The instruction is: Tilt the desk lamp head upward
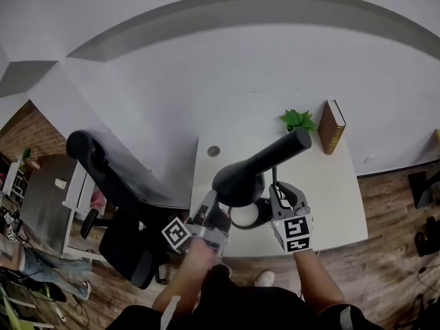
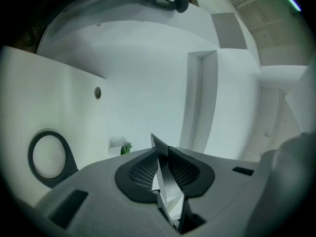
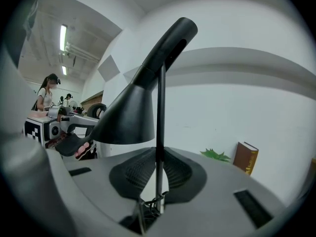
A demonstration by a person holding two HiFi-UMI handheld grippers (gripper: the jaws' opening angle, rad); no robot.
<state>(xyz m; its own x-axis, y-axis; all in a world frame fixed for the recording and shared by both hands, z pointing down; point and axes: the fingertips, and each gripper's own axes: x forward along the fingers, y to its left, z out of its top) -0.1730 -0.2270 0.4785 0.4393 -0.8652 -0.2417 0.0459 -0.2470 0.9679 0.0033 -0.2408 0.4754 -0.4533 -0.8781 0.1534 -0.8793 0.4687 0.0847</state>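
- An office chair (image 1: 113,184) stands off the white surface (image 1: 330,205), at its 9 o'clock.
- The left gripper (image 2: 162,154) has its fingers clamped on the thin rim of the lamp head (image 1: 240,179), at about the head's 7 o'clock in the head view.
- The black lamp head sits over the middle of the surface, with its neck pointing towards 2 o'clock.
- The right gripper (image 3: 159,154) has its fingers pressed onto the thin lamp stem (image 3: 160,107), at the head's 4 o'clock.
- A plant (image 1: 297,120) and a book (image 1: 332,126) stand at the surface's far edge, near 1 o'clock.
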